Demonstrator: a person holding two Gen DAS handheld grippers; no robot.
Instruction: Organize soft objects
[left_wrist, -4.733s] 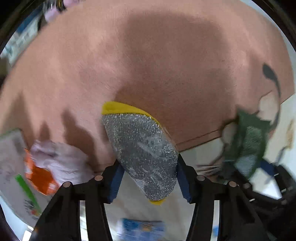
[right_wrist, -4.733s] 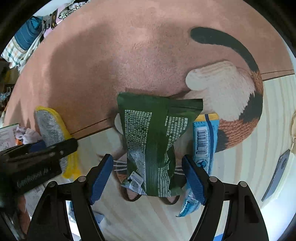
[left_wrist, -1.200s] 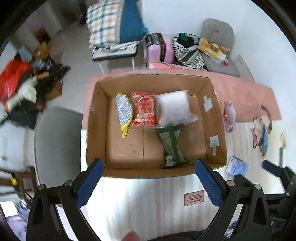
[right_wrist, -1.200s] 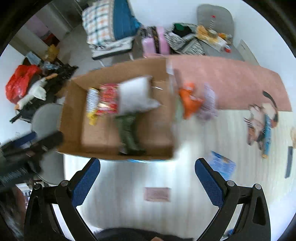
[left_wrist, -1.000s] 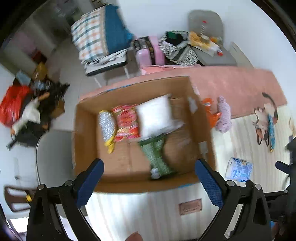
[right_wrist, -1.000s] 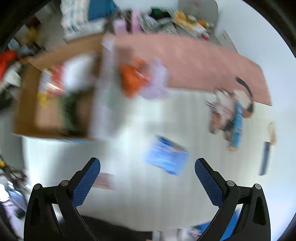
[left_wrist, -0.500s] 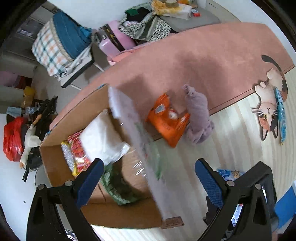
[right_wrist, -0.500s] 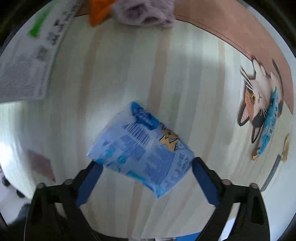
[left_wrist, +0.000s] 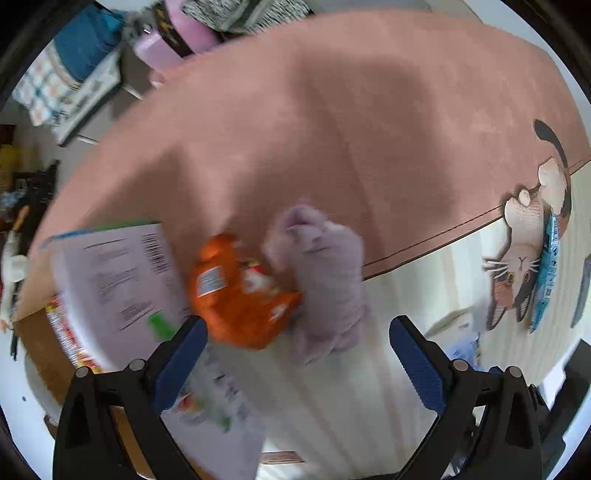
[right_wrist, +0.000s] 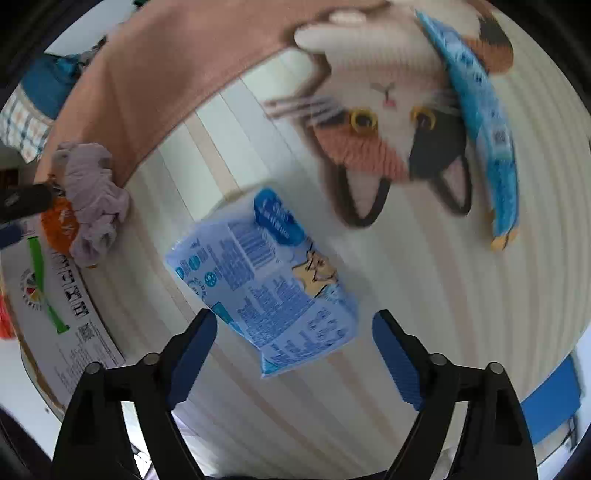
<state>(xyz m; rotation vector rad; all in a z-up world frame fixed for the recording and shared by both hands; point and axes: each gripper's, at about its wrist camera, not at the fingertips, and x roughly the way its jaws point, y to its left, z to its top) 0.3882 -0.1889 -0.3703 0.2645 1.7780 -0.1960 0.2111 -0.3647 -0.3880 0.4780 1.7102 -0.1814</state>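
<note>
My left gripper (left_wrist: 295, 354) is open and empty, low over an orange snack bag (left_wrist: 240, 291) and a lilac cloth bundle (left_wrist: 321, 273) lying at the pink rug's edge. My right gripper (right_wrist: 295, 350) is open and empty, just above a light blue pouch (right_wrist: 266, 277) flat on the pale wood floor. The orange bag (right_wrist: 59, 221) and lilac cloth (right_wrist: 92, 199) also show at the left of the right wrist view. A long blue packet (right_wrist: 480, 110) lies on the cat-shaped mat (right_wrist: 384, 110).
The cardboard box's white printed flap (left_wrist: 118, 288) stands just left of the orange bag and also shows in the right wrist view (right_wrist: 62, 325). The pink rug (left_wrist: 332, 110) stretches beyond. Bags and clothes sit at the far edge.
Both grippers have dropped from high above the box toward the floor. The left now hangs close over the orange bag and lilac cloth, the right over the light blue pouch.
</note>
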